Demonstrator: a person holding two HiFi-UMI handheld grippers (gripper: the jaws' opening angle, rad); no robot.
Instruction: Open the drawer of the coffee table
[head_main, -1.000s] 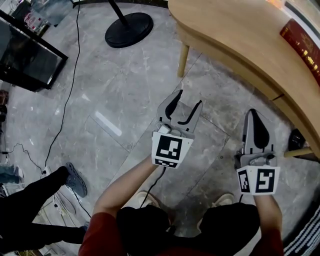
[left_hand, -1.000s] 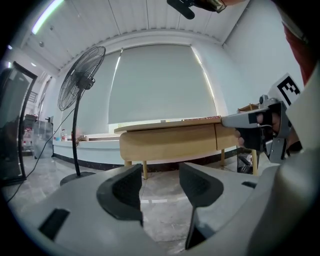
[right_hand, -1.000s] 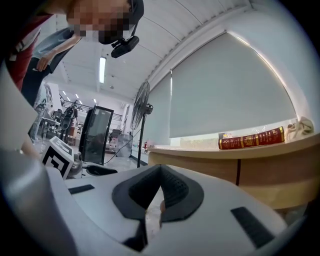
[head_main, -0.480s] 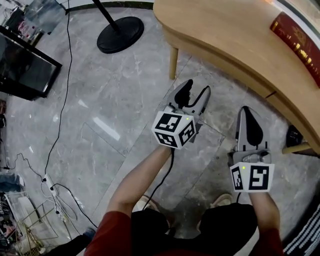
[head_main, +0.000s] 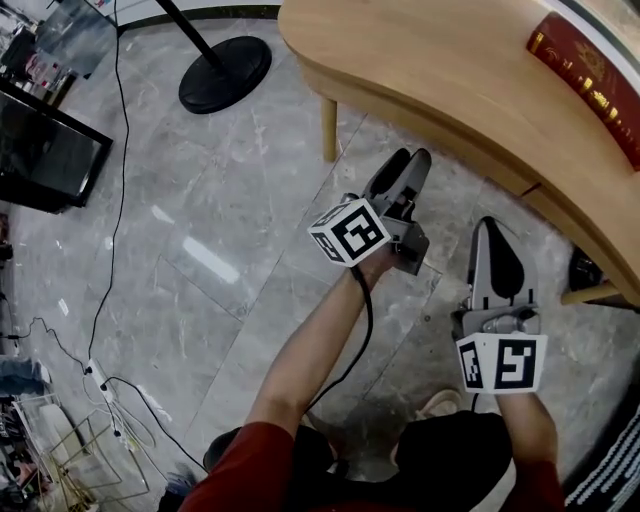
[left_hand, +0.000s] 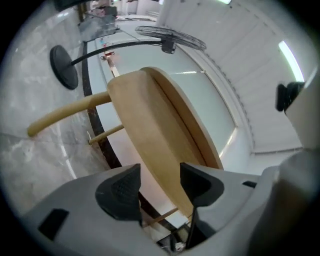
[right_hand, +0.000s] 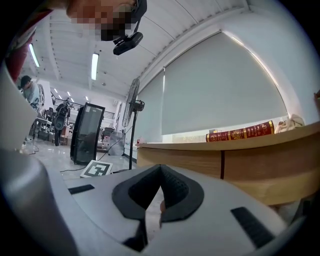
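The light wooden coffee table (head_main: 450, 60) fills the upper right of the head view. A dark seam (head_main: 541, 189) splits its front panel, and the drawer front (right_hand: 270, 167) sits flush. My left gripper (head_main: 405, 165) is open and empty, rolled on its side, with its tips just short of the table's front edge. In the left gripper view the table's side (left_hand: 150, 130) runs between and beyond the jaws of the left gripper (left_hand: 160, 175). My right gripper (head_main: 487, 228) is shut and empty, lower down, pointing at the panel near the seam (right_hand: 221, 165). The right gripper (right_hand: 160, 172) shows its jaws meeting.
A red book (head_main: 585, 78) lies on the tabletop. A table leg (head_main: 328, 130) stands left of my left gripper. A fan's round black base (head_main: 225, 75), a black cabinet (head_main: 50, 140) and floor cables (head_main: 120, 200) are at the left. A dark object (head_main: 585, 270) sits under the table.
My left gripper has moved forward and right to the table's edge and rolled onto its side. The right gripper has barely moved. The person at the lower left has left the view.
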